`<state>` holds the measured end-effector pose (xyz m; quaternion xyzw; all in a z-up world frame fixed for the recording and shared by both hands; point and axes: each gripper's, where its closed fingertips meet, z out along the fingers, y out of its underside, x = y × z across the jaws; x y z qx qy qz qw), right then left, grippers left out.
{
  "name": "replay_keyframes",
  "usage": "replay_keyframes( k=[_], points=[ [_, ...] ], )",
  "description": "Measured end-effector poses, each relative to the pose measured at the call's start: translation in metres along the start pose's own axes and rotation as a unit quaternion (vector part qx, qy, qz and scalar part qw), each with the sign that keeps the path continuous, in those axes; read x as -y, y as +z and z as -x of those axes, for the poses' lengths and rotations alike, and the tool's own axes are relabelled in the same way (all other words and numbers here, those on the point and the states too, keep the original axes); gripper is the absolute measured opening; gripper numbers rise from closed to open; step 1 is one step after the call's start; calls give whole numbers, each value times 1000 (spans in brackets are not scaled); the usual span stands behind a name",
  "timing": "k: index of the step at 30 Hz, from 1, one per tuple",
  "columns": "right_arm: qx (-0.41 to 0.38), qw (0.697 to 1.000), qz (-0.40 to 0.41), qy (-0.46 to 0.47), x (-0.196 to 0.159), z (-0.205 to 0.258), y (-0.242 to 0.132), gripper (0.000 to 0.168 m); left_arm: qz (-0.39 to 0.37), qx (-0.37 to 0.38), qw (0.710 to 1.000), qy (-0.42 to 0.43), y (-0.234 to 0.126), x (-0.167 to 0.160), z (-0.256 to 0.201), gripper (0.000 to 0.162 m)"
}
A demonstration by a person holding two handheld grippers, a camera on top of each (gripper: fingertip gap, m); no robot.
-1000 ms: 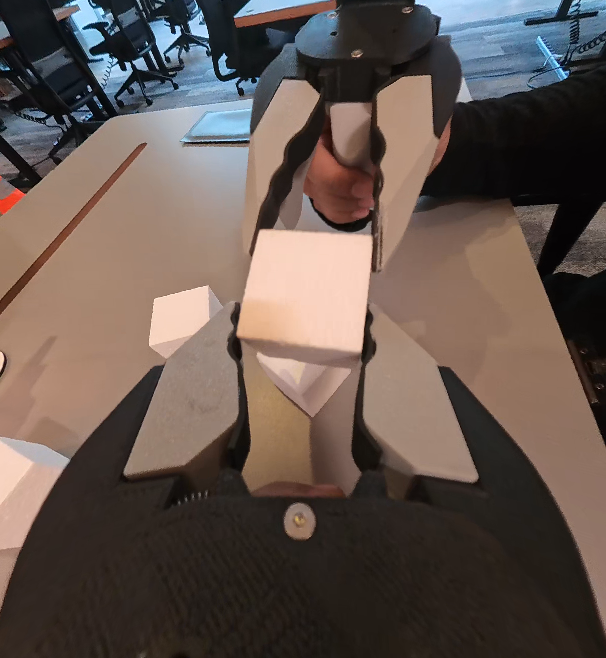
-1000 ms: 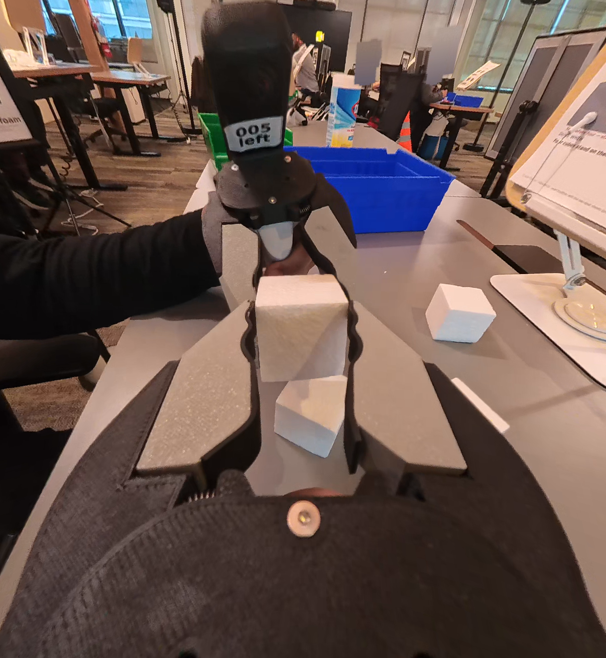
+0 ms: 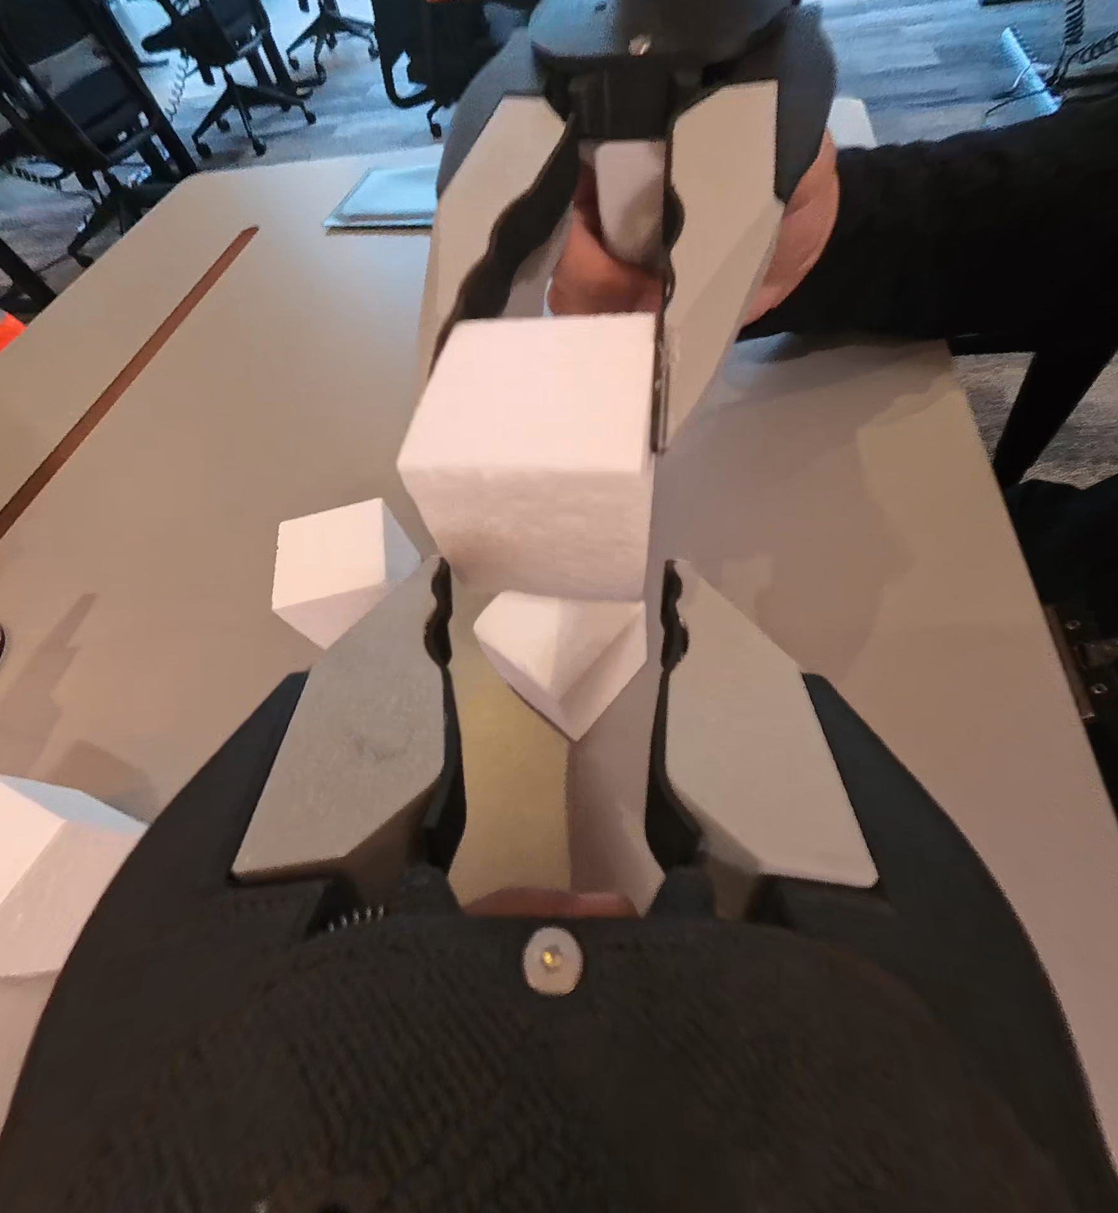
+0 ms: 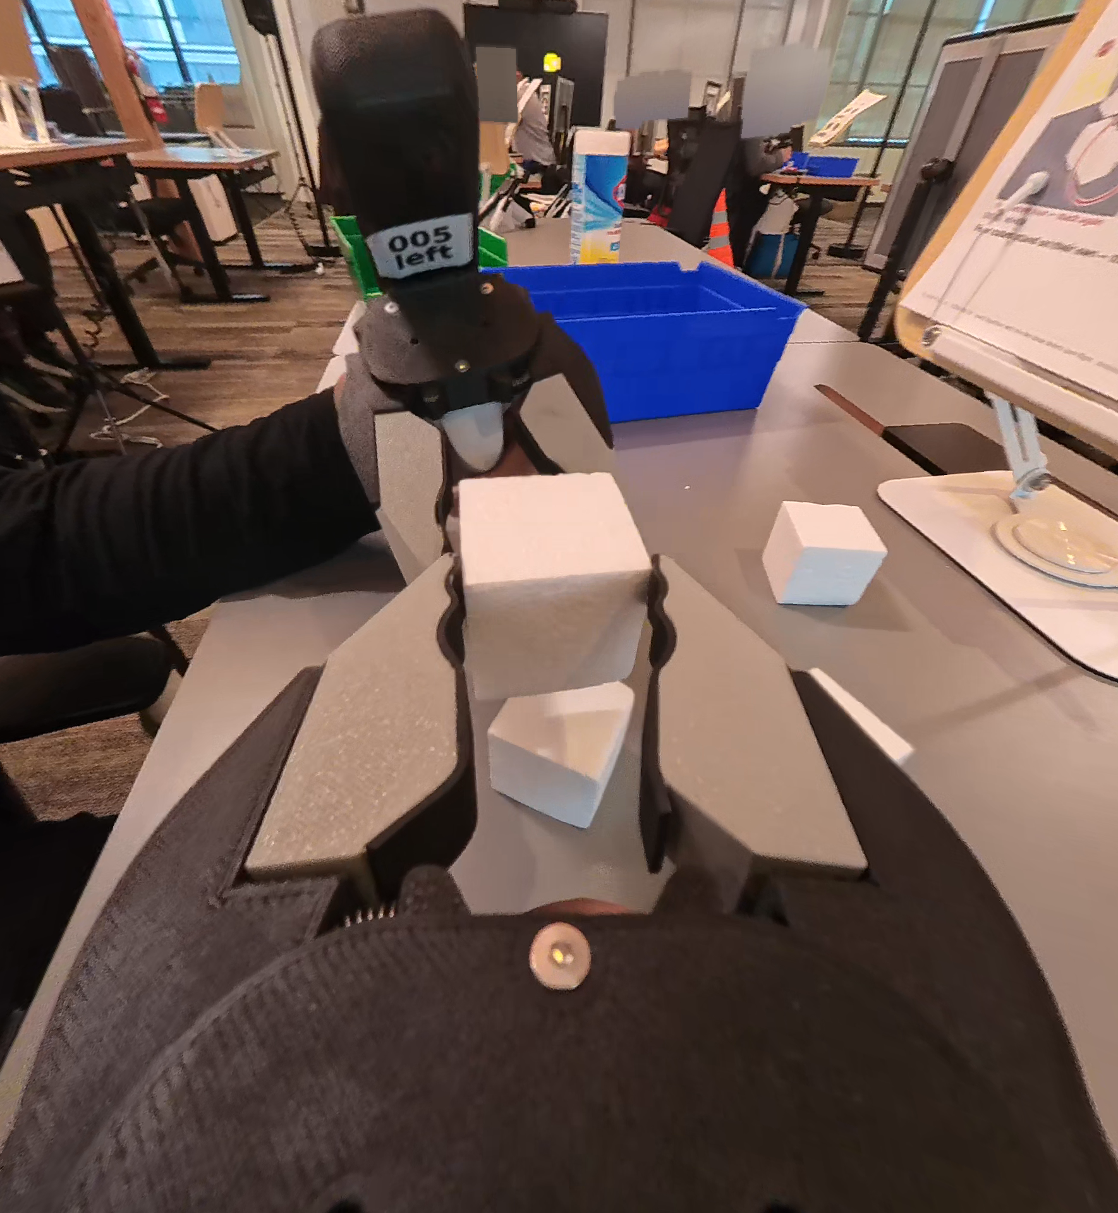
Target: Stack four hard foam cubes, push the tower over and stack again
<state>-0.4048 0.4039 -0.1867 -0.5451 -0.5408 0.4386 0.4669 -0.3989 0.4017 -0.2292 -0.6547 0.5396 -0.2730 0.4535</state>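
A white foam cube (image 3: 530, 459) hangs tilted between the two grippers, which face each other. My right gripper (image 4: 556, 591) is shut on it (image 4: 549, 577), with both fingertips pressed on its sides. My left gripper (image 3: 555, 571) is open about a cube's width; the cube's lower edge sits just past its tips, with a thin gap on the right. A second cube (image 3: 562, 656) lies on the grey table (image 3: 805, 525) right below the held one and also shows in the right wrist view (image 4: 556, 748). Two more cubes lie apart on the table (image 3: 333, 571) (image 3: 17, 873).
A blue bin (image 4: 674, 341) stands at the far end of the table, with a wipes canister (image 4: 599, 197) behind it. A white stand base (image 4: 1035, 558) with a tilted board is on the right, near a loose cube (image 4: 822, 554). A dark slot (image 3: 116, 394) runs along the table. Across from one pair of fingers to the other is roughly 4 cm. My left gripper's tips are some 35 cm from the white stand base (image 4: 1035, 558).
The cube sat between both grippers' fingertips. It now stands a little farther from my left gripper's tips, and only my right gripper grips it.
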Motion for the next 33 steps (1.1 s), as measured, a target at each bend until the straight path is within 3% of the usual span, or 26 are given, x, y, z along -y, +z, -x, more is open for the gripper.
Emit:
replay_keyframes(
  k=[5,11,21,33],
  points=[
    [-28,999,-29,24,9,-17,-14,53,39,32,999,-12,-7,-19,16,54],
    [-35,996,-62,52,19,-27,-26,53,143,51,988,-31,-6,-66,30,0],
    [-35,998,-21,48,4,-26,-19,54,169,-39,985,-1,13,-72,-9,0],
    [7,999,49,3,-28,-6,4,54,166,-41,985,1,13,-71,-10,7]
  ],
)
